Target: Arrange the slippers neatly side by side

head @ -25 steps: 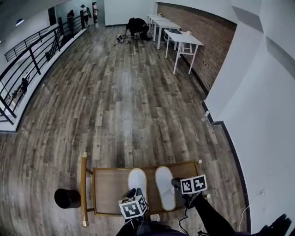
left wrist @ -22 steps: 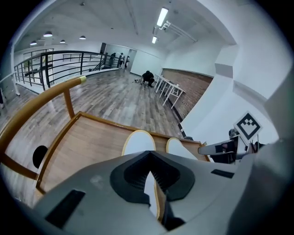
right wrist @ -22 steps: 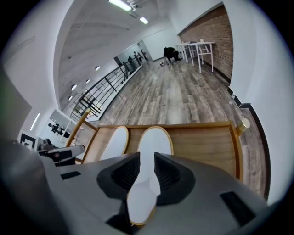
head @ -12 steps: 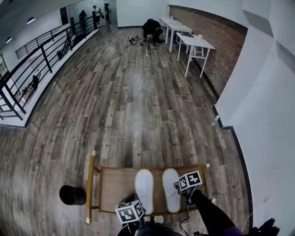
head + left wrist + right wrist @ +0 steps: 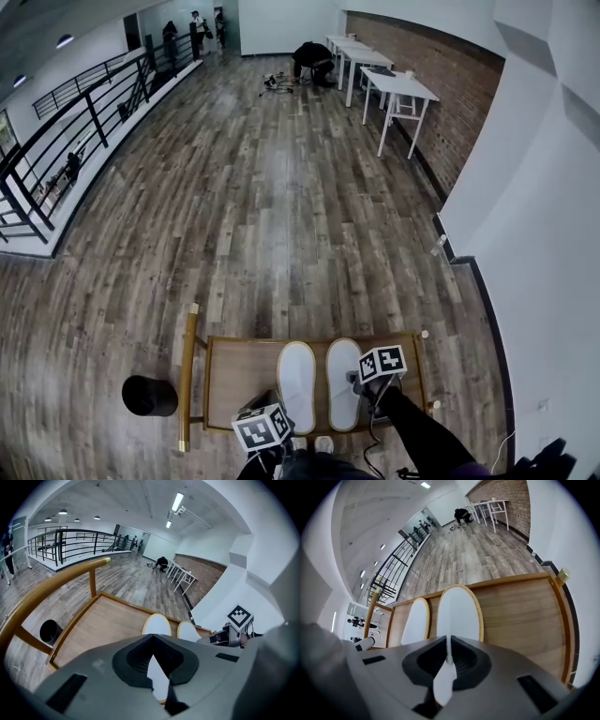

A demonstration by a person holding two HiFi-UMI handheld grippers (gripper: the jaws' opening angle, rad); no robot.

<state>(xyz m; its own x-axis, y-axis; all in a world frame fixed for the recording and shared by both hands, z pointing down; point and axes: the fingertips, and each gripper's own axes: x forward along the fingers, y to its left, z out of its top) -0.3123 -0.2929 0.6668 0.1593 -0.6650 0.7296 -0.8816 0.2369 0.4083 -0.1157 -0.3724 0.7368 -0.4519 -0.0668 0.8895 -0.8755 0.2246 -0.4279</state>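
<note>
Grasping is going on at both heels, so the step in hand is looking like taking hold before a last straightening. The left slipper (image 5: 296, 382) and the right slipper (image 5: 343, 380) are lying lengthwise on the wooden counter (image 5: 239, 375) in the lower middle of the head view. Their toes are pointing up the frame, and they are sitting close beside each other with a thin strip of wood showing between them.

The left tongs (image 5: 151, 645) are sitting fully closed at the near end of the left slipper. Its white surface and tan rim are showing in the wedge between the jaws, so they are reading as pinching its heel. The right tongs (image 5: 449, 645) have just been closing. Their jaws are standing almost together, pressing on a thin white strip of the right slipper's heel between them.

The pair is already looking nearly parallel, with the toes roughly level, so little work is remaining. The next move is probably calling for small, flat slides, not lifts. That means drawing the two heels level and keeping the gap even, without letting one rim ride over the other or bump the counter's raised edge. Then both tongs would be letting go cleanly so neither slipper is dragged askew.
</note>
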